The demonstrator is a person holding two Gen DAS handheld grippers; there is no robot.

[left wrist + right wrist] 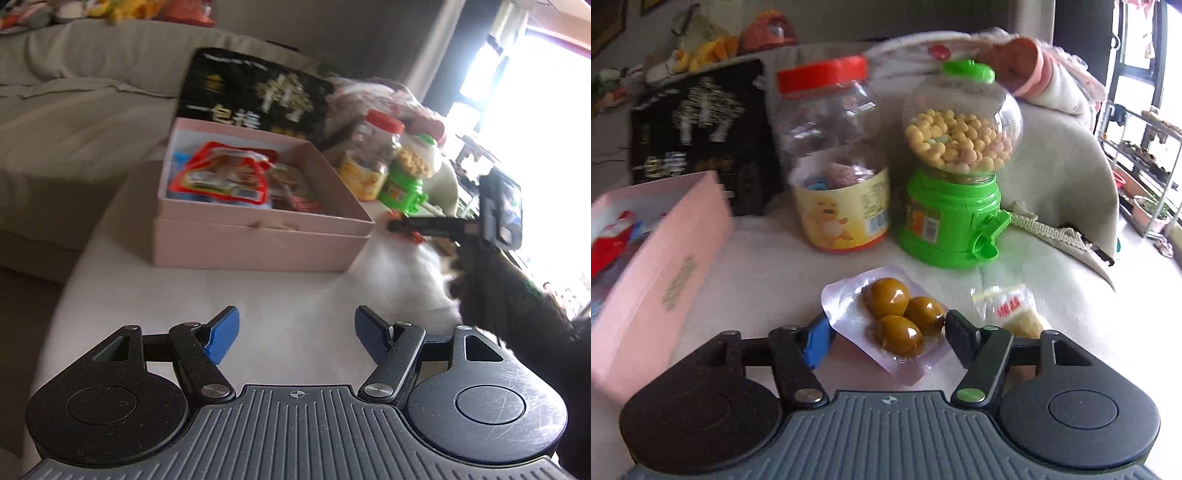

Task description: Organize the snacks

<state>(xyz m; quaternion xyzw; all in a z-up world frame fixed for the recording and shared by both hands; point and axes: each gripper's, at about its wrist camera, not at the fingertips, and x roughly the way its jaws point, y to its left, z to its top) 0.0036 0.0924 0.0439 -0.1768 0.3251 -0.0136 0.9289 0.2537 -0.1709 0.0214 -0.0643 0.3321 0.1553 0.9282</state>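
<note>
An open pink box (258, 240) holds a red snack packet (221, 173) and other packets; its side shows in the right wrist view (661, 277). My left gripper (296, 334) is open and empty above the white table, in front of the box. My right gripper (887, 338) is open, its fingers on either side of a clear packet of three brown eggs (897, 321) lying on the table. A small clear packet with a yellowish snack (1012, 310) lies just right of it. The right gripper also shows at the right of the left wrist view (402, 227).
Behind the packets stand a red-lidded clear jar (834, 158), a green candy dispenser (956, 166) full of yellow balls, and a black snack bag (701, 129). A grey sofa (74, 110) lies beyond the table. Plant racks stand by the window (1145, 147).
</note>
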